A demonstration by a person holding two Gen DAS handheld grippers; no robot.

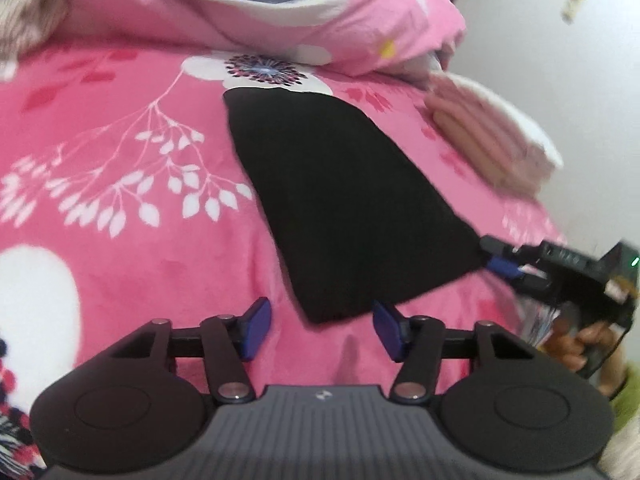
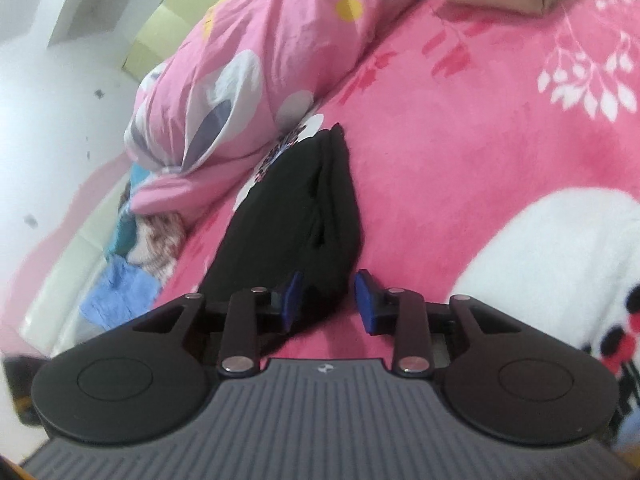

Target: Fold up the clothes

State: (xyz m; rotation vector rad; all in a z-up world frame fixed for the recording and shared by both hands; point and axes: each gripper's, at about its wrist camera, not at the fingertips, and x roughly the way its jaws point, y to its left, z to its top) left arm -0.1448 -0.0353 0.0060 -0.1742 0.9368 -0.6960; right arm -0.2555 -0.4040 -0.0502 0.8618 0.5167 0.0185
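Garment: folded black cloth (image 1: 340, 200) is lying flat on pink floral fleece blanket (image 1: 120, 92), long axis running away towards pillows.
Left gripper (image 1: 322, 330): gaping, gripping nothing.
Right gripper (image 2: 329, 300): straddling cloth's near corner, pads apparently not pressing.

Matt black cloth (image 1: 340, 200) on plush blanket (image 1: 140, 272)

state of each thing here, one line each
black garment: folded, lying flat on the bed
left gripper: open, nothing between its pads
right gripper: open at the garment's near corner
pink quilt: bunched up
beige clothes: folded, stacked
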